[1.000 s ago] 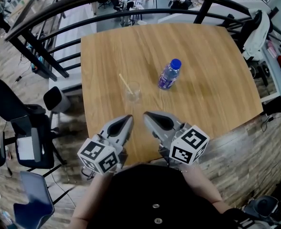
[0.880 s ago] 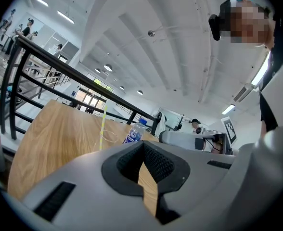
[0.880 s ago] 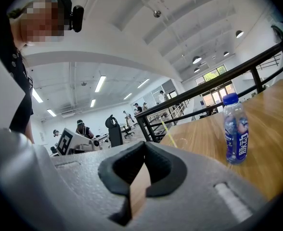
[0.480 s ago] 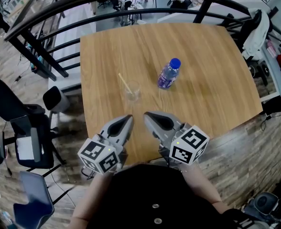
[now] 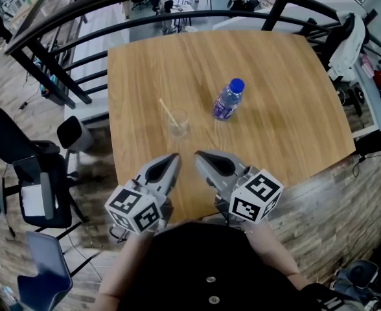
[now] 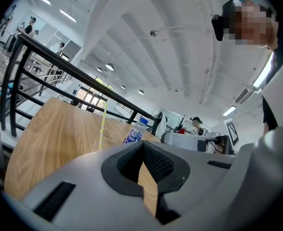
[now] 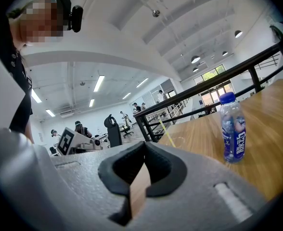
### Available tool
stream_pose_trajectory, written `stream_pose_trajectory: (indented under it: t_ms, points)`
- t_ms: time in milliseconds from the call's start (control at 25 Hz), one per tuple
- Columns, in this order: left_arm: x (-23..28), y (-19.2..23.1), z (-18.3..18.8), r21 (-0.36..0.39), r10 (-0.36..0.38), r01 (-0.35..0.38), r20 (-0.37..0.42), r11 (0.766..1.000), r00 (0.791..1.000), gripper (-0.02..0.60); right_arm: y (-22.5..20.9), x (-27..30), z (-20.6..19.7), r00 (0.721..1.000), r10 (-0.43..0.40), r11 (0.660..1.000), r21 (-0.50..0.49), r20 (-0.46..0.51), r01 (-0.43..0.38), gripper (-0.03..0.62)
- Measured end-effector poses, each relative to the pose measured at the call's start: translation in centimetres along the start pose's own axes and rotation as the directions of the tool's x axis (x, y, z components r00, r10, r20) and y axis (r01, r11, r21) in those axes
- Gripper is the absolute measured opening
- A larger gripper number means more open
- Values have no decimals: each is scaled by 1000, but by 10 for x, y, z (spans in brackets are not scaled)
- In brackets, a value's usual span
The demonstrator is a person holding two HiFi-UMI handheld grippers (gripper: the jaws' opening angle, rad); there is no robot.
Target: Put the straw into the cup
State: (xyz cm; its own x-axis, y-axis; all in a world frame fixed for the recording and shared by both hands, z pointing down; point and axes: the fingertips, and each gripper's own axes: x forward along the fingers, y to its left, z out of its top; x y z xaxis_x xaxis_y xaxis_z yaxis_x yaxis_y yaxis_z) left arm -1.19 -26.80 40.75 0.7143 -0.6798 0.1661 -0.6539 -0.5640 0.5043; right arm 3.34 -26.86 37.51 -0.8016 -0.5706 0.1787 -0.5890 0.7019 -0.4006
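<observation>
A clear cup (image 5: 179, 124) stands upright on the wooden table (image 5: 275, 128), and a pale yellow straw (image 5: 168, 112) leans in it, sticking out to the upper left. My left gripper (image 5: 172, 158) and right gripper (image 5: 200, 155) rest side by side at the table's near edge, both shut and holding nothing, a short way in front of the cup. In the left gripper view the straw (image 6: 102, 124) and cup (image 6: 110, 134) show beyond the left gripper (image 6: 143, 146). From the right gripper (image 7: 144, 147) the straw (image 7: 166, 131) and cup (image 7: 178, 141) appear ahead.
A small water bottle (image 5: 229, 100) with a blue cap stands to the right of the cup, also seen as the bottle (image 7: 233, 128). A black railing (image 5: 80, 18) runs round the table's far and left sides. A black chair (image 5: 22, 154) stands to the left.
</observation>
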Motion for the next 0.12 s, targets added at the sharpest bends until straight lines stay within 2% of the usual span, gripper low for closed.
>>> stream_pose_trajectory:
  t_ms: [120]
  points:
    - [1,1,0,-1,1,-1,1,1000,1000,15,-1,1,1,1000,2,1000,-2,4,-2,-2]
